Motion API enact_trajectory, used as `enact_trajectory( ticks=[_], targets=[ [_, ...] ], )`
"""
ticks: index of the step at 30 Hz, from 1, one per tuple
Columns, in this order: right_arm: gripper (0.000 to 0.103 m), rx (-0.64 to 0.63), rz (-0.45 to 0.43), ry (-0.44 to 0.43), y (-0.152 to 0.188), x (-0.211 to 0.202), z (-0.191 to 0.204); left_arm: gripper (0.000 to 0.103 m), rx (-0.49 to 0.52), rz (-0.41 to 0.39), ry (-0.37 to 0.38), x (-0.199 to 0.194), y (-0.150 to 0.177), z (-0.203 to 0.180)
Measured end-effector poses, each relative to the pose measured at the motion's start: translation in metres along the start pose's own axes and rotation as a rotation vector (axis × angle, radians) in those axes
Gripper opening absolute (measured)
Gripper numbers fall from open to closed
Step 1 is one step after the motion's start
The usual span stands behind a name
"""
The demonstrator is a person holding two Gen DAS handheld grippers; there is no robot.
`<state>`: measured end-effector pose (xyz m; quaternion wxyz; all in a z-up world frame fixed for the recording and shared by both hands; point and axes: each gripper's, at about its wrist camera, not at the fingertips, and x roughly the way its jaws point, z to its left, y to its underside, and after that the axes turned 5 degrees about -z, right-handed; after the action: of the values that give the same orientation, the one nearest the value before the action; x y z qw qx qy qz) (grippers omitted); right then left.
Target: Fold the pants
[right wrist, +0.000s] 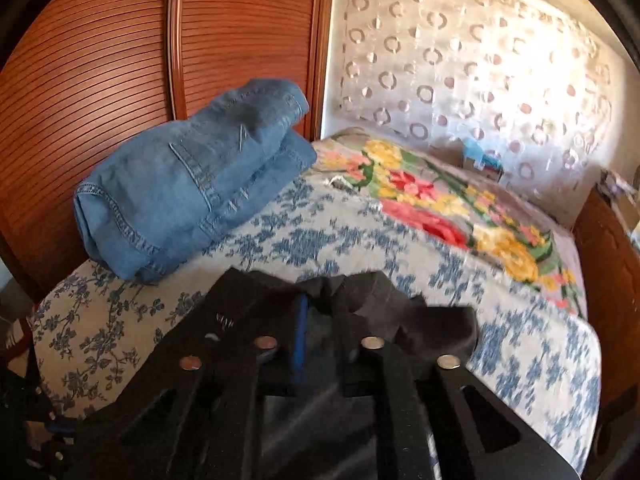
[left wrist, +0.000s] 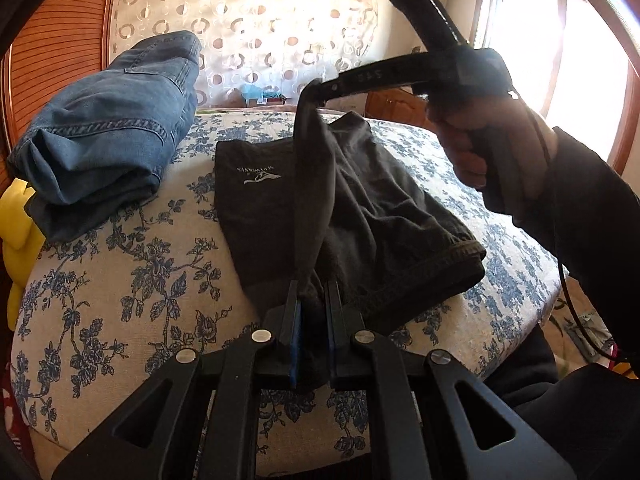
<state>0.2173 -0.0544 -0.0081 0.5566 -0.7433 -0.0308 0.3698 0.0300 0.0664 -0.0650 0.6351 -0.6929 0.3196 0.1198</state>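
Listing what I see from my remote station, item by item.

Black pants point(left wrist: 352, 208): lying partly folded on the blue-flowered bedspread point(left wrist: 120, 300), white logo facing up near the far left corner, hemmed edge toward the right. A strip of the cloth is lifted off the pile and stretched between my two grippers.

Left gripper point(left wrist: 314, 300): fingers pressed together on the near end of that lifted strip; blue pads point(left wrist: 295, 344) visible on the inner faces, dark cloth bunched between them.

Right gripper point(left wrist: 316, 86): raised above the far edge of the pants, tips pinching the upper end of the strip. The right hand point(left wrist: 484, 148) grips its handle, dark sleeve behind. In the right wrist view, black cloth drapes over and between the fingers point(right wrist: 298, 344); that view is blurred.

Folded blue jeans point(left wrist: 108, 128): resting at the far left of the bed, against the slatted wooden door point(right wrist: 120, 80), well apart from the pants.

Flowered blanket point(right wrist: 460, 216): red and yellow, spread on the bed beyond the bedspread.

Curtain with ring pattern point(left wrist: 248, 32): hanging behind the bed.

Window point(left wrist: 560, 60): bright, far right.
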Motion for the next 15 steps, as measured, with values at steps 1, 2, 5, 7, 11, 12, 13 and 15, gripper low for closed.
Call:
enact_trajectory(
  ticks=[1, 2, 5, 7, 11, 12, 13, 15],
  targets=[
    [0.036, 0.012, 0.005, -0.002, 0.001, -0.002, 0.0, 0.011, 0.0, 0.002, 0.0, 0.0, 0.001, 0.0],
    [0.04, 0.023, 0.006, 0.0, 0.003, -0.005, -0.001, 0.011, -0.001, 0.003, -0.001, 0.001, 0.001, 0.0],
    [0.04, 0.046, 0.002, -0.004, 0.014, -0.018, -0.008, 0.011, -0.005, 0.005, -0.001, 0.002, 0.002, 0.0],
    [0.04, 0.071, 0.005, 0.016, 0.028, -0.029, -0.015, 0.011, -0.011, -0.001, -0.001, 0.001, 0.001, 0.001],
    [0.04, 0.13, 0.024, 0.05, 0.06, -0.053, -0.027, 0.01, -0.027, -0.044, -0.017, -0.01, -0.002, 0.003],
    [0.04, 0.143, 0.023, 0.056, 0.068, -0.058, -0.028, 0.01, -0.031, -0.046, -0.023, -0.013, -0.003, 0.004],
    [0.04, 0.156, 0.025, 0.059, 0.075, -0.063, -0.03, 0.01, -0.032, -0.042, -0.032, -0.015, -0.003, 0.005],
    [0.04, 0.178, 0.031, 0.063, 0.087, -0.07, -0.029, 0.01, -0.028, -0.036, -0.05, -0.017, -0.001, 0.007]
  ],
)
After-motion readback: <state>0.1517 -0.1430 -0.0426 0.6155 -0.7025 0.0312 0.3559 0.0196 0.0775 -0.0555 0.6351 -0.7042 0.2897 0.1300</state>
